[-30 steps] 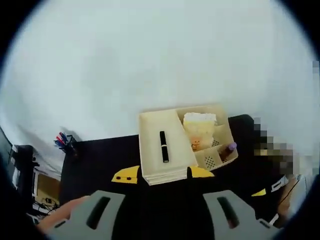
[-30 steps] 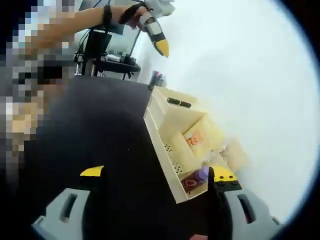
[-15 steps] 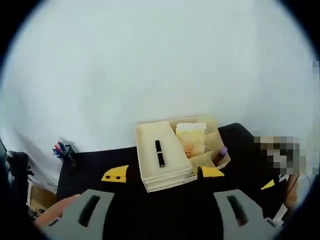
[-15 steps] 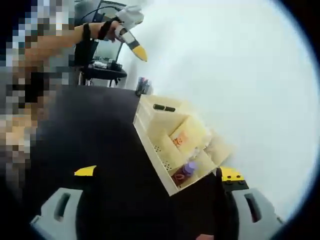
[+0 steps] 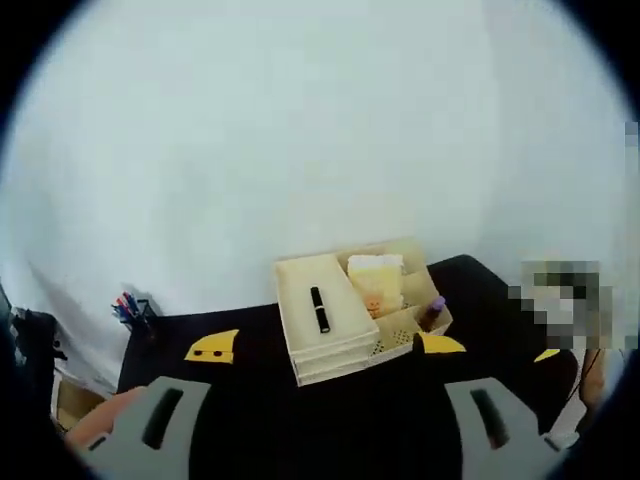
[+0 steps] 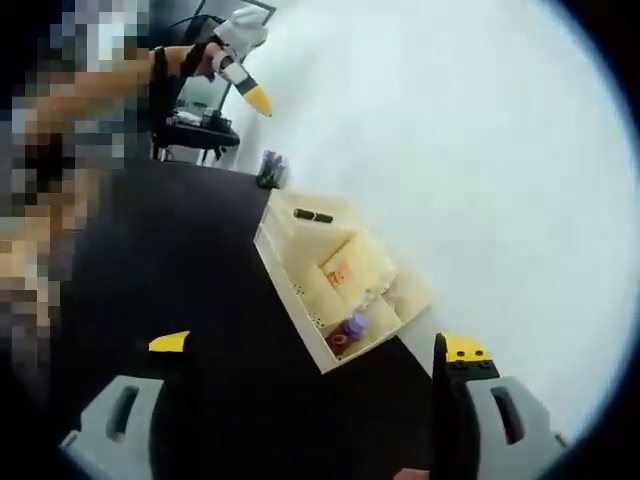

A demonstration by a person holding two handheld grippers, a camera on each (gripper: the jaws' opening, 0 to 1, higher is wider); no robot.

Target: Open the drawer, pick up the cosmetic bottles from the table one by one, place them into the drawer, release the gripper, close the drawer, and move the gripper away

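— Ahead of the left claw (image 5: 326, 347), jaws apart and empty: drawer unit (image 5: 322, 318) smaller than a second ago, so backing away. Right claw (image 6: 308, 345) likewise spread, holding nothing.

— Drawers shut, black tube (image 5: 318, 308) on top, purple-capped bottle (image 5: 433, 311) in the side compartment. Well apart from both claws; probably the closing retreat.

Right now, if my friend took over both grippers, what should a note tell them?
Left gripper: open, empty, held back from the organizer.
Right gripper: open, empty, also held away.
Things: cream organizer on the black table, by the white wall. A black tube lies on its drawer unit; a purple-capped bottle stands in an end compartment.
Done: drawers look shut; no bottles are visible loose on the table.
Left: probably nothing, just keep both grippers away.
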